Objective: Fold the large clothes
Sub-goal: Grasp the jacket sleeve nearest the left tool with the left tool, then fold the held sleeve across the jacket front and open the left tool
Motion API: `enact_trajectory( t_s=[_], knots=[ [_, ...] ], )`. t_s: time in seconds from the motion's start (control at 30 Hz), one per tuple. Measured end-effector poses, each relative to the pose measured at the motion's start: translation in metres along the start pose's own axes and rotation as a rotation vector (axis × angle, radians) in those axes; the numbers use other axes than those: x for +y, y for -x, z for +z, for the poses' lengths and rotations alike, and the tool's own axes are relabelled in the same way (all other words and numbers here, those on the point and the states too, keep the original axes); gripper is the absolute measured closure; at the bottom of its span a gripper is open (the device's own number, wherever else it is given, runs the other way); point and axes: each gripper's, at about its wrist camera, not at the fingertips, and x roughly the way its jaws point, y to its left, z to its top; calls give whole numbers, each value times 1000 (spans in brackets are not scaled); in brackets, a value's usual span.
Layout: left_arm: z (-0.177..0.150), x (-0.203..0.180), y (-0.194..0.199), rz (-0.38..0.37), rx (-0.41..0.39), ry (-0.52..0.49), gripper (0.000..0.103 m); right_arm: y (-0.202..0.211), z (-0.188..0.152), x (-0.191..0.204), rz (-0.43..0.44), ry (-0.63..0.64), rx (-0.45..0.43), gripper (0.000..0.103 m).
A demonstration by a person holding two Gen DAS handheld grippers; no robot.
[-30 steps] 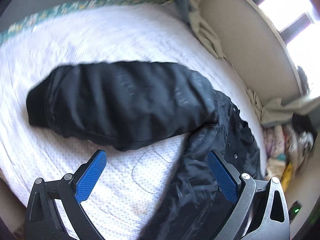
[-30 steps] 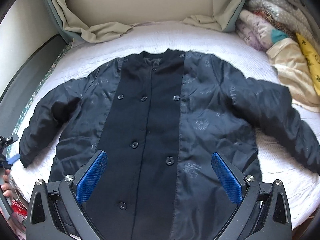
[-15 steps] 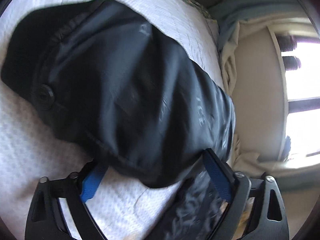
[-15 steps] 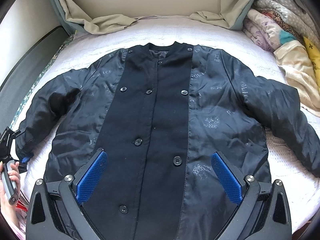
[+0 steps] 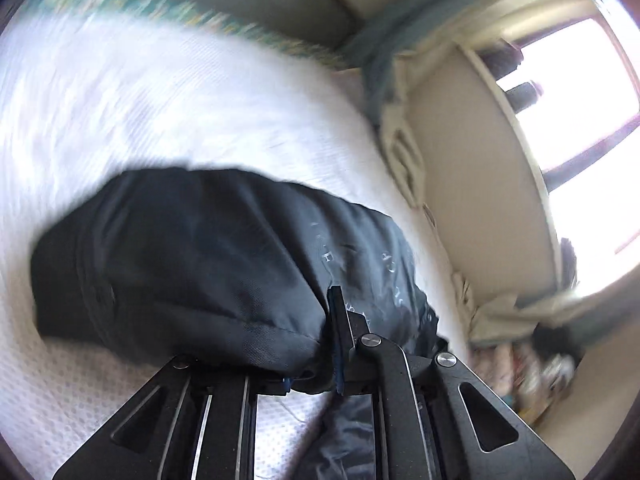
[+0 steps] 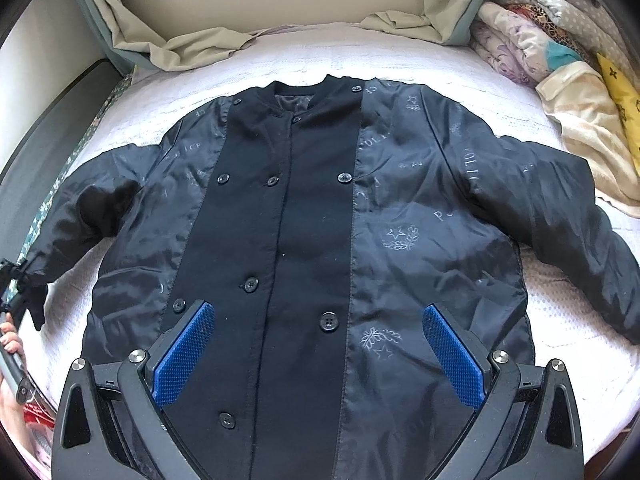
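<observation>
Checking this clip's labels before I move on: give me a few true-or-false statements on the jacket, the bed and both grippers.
1. The left gripper is shut on the jacket sleeve. True.
2. The right gripper is clamped on the jacket's hem. False: its jaws stand wide open above the jacket, holding nothing.
3. The jacket lies face up, buttoned, on a white mattress. True.
4. The jacket is already folded in half. False: the body lies flat with both sleeves spread out.
5. Folded bedding sits at the right of the mattress. True.
</observation>
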Motion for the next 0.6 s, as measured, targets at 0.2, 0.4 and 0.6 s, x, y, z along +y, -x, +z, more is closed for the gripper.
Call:
enact_trajectory(
  t_s=[0.2, 0.4, 0.6],
  knots=[
    [-27, -114, 6, 30, -56, -363, 87, 4, 1, 3, -34, 18, -17, 0],
    [-90, -209, -25, -51, 36, -606, 87, 6, 2, -3, -66, 9, -27, 0],
    [-158, -231, -74, -43, 163, -735, 87, 9, 3, -16, -114, -11, -44, 0]
  ],
)
